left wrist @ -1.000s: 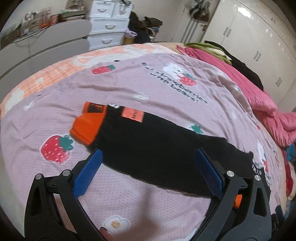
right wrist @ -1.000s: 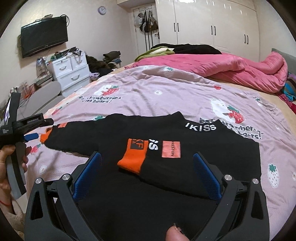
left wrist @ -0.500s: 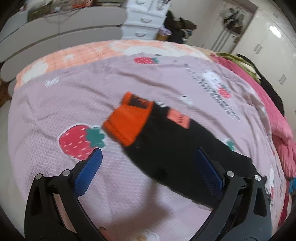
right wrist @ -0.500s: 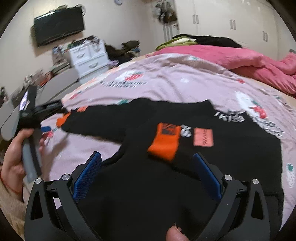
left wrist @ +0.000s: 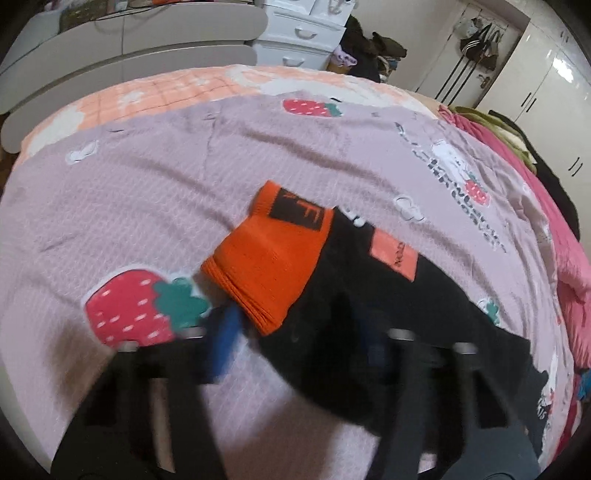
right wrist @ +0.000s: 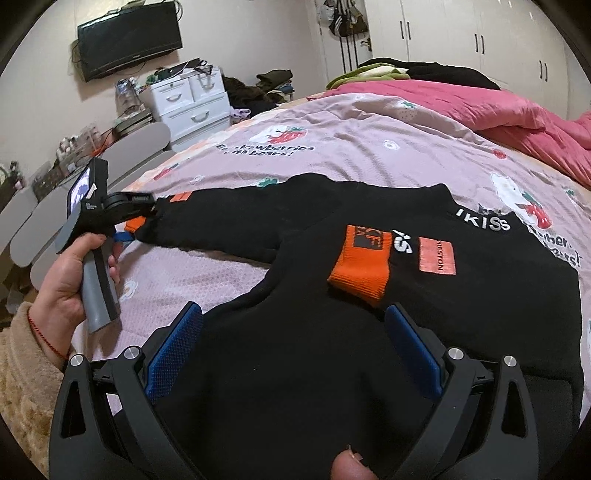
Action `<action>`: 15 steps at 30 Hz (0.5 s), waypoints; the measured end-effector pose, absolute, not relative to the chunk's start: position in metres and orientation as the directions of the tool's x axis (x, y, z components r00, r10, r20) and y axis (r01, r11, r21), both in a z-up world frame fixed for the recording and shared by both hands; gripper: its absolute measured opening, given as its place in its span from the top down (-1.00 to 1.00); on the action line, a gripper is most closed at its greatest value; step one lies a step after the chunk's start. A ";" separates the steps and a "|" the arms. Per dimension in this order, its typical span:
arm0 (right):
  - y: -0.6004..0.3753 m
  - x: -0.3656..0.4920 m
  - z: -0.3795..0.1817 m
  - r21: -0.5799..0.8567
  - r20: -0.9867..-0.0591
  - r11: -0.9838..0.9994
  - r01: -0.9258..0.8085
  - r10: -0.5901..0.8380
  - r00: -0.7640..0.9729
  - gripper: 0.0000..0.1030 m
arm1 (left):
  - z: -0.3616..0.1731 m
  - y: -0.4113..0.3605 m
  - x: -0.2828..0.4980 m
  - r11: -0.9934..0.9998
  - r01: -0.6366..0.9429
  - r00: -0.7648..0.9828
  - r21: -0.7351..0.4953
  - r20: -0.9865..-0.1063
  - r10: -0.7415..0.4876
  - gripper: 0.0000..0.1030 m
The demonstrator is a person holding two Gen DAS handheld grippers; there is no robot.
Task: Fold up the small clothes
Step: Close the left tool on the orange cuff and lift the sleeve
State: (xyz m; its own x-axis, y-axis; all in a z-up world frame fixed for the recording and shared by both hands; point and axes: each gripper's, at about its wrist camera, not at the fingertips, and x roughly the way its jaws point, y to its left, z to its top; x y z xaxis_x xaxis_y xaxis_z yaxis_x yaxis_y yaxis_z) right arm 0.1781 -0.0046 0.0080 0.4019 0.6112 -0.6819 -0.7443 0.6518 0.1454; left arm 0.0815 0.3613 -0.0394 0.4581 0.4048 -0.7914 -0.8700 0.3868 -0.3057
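Observation:
A small black sweater (right wrist: 303,354) with orange cuffs lies flat on the bed. One sleeve is folded over the chest, its orange cuff (right wrist: 360,264) on top. The other sleeve (left wrist: 388,306) stretches out sideways, ending in an orange cuff (left wrist: 271,258). My left gripper (left wrist: 299,341) is blurred and its blue fingers (left wrist: 223,343) stand narrower, around the near edge of that cuff; it also shows in the right wrist view (right wrist: 131,221) at the sleeve end. My right gripper (right wrist: 293,349) is open and empty above the sweater's lower body.
The bed has a lilac strawberry-print cover (left wrist: 184,177). A pink quilt (right wrist: 480,110) and dark clothes lie piled at the far side. White drawers (right wrist: 188,99) and grey padded panels (left wrist: 129,44) stand beyond the bed edge. White wardrobes (right wrist: 461,33) line the back wall.
My left gripper has moved up to the outstretched sleeve's orange cuff and its fingers have come closer together. The right gripper has shifted slightly over the sweater and stays open.

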 end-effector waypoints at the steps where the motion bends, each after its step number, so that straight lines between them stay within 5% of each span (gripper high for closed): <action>1: -0.007 0.180 0.008 0.149 -0.681 0.661 -0.736 0.608 0.408 -0.91 | -0.039 0.363 0.082 0.393 -0.864 0.468 -0.314 -0.789 0.398 0.49; 4: -0.014 0.184 0.009 0.159 -0.680 0.673 -0.722 0.605 0.414 -0.91 | -0.035 0.363 0.081 0.403 -0.837 0.519 -0.370 -0.770 0.372 0.74; 15: -0.039 0.199 0.017 0.180 -0.657 0.727 -0.662 0.590 0.469 -0.91 | 0.011 0.340 0.067 0.486 -0.704 0.699 -0.518 -0.626 0.346 0.80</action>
